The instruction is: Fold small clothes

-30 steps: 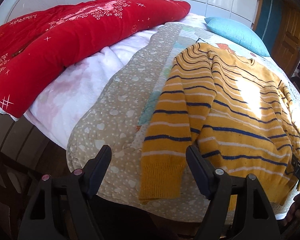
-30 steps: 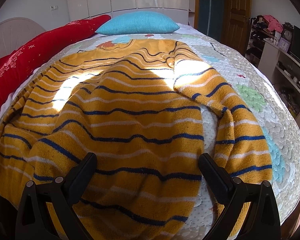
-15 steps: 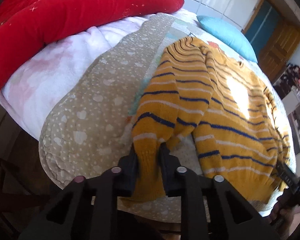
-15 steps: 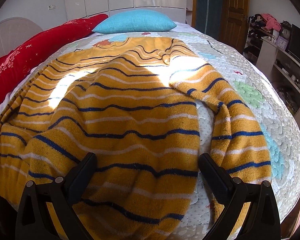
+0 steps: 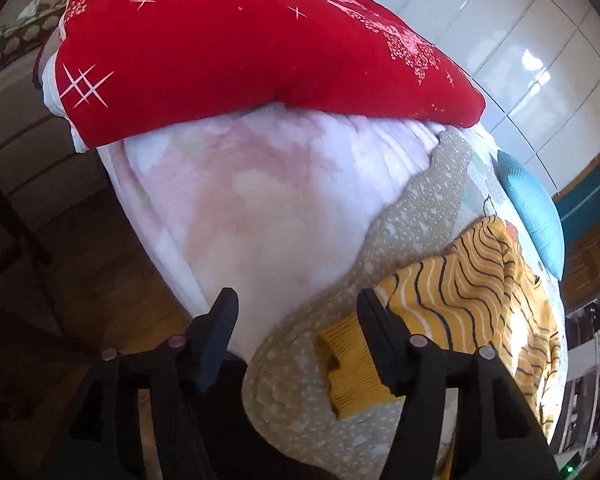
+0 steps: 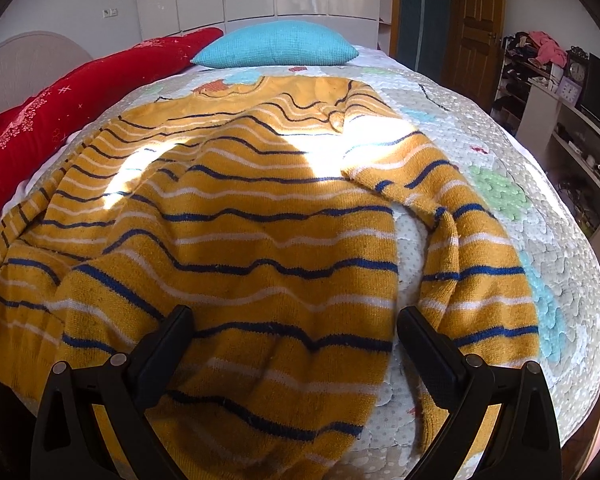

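Observation:
A yellow sweater with blue and white stripes [image 6: 260,216] lies spread on the bed, its hem toward me. In the left wrist view its left sleeve [image 5: 452,300] lies bunched near the bed's corner, the ribbed cuff [image 5: 348,364] just inside my right finger. My left gripper [image 5: 296,312] is open and empty, hovering over the bed edge beside the cuff. My right gripper [image 6: 296,324] is open and empty above the sweater's lower body. The right sleeve [image 6: 460,248] lies bent beside the body.
A red quilt [image 5: 240,48] lies over a pink blanket [image 5: 260,200] at the bed's left side. A blue pillow [image 6: 276,46] sits at the head. The beige patterned bedspread [image 6: 520,184] covers the bed. Shelves and a door stand at the right.
My left gripper was shut on the sleeve cuff half a second ago; now it is open, swung left, and the cuff lies on the bed. The right gripper has barely moved.

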The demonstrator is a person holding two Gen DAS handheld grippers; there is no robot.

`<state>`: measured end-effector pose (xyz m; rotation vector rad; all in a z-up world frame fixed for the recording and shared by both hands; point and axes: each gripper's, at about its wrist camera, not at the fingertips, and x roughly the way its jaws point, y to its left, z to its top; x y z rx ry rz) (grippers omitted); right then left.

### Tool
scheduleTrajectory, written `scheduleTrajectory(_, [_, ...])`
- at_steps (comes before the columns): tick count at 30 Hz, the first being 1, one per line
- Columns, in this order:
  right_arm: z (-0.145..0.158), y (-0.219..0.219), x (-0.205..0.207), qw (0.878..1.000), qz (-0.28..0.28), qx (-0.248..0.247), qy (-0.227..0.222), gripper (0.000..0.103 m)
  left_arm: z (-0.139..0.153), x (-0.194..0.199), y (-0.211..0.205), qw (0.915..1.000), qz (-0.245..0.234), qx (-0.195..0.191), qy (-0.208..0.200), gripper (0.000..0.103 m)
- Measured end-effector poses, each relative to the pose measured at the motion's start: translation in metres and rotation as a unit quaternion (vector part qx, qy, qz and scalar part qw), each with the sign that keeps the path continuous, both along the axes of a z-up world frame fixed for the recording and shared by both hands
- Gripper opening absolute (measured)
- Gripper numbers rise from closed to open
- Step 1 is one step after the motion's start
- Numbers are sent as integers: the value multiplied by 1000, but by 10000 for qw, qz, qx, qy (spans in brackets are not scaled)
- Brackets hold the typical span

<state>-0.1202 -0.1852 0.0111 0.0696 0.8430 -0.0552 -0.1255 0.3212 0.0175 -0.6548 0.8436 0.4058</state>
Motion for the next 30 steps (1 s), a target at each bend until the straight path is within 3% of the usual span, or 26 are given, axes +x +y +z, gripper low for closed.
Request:
scheduleTrajectory(3, [25,-17,-20,9987,-13,-176,-487,103,2,-9,-8,9997,-161,186,31,65])
scheduleTrajectory(7, [49,-65,-48,9927,-690,-516,-841,103,5,-10,-28,9984,-390,409,25,69])
scheduleTrajectory(12, [24,-134,-51,9877,-1532,-193,-241,103,8,5,-67,9949,-963,290,-65,69])
scheduleTrajectory(16, [-1,-149,-38,9886,-1362,641,93,100,14,18,-103,9886,-1460,352,-52,70])
scheduleTrajectory(17, [-6,-148,-35,9879,-1200,973,111,86,15,21,-112,9868,-1572,376,-44,70])
scheduleTrajectory(18, [-7,-144,-32,9876,-1117,1093,117,66,16,23,-121,9849,-1682,397,-31,70])
scheduleTrajectory(19, [-6,-140,-28,9892,-1060,1008,142,55,18,25,-129,9831,-1785,415,-20,70])
scheduleTrajectory(20, [-4,-139,-24,9902,-924,1036,175,27,19,27,-135,9814,-1873,430,-16,70])
scheduleTrajectory(21, [-1,-144,-22,9893,-797,1201,209,8,21,28,-142,9796,-1957,453,-19,70])
scheduleTrajectory(23, [8,-163,-17,9865,-783,1421,216,8,25,29,-152,9765,-2085,539,-44,70])
scheduleTrajectory(26, [35,-202,-11,9889,-1399,492,45,8,32,28,-163,9735,-2162,741,-99,70])
scheduleTrajectory(30, [54,-264,7,9653,-2521,-668,119,14,33,27,-168,9708,-2213,921,-122,71])
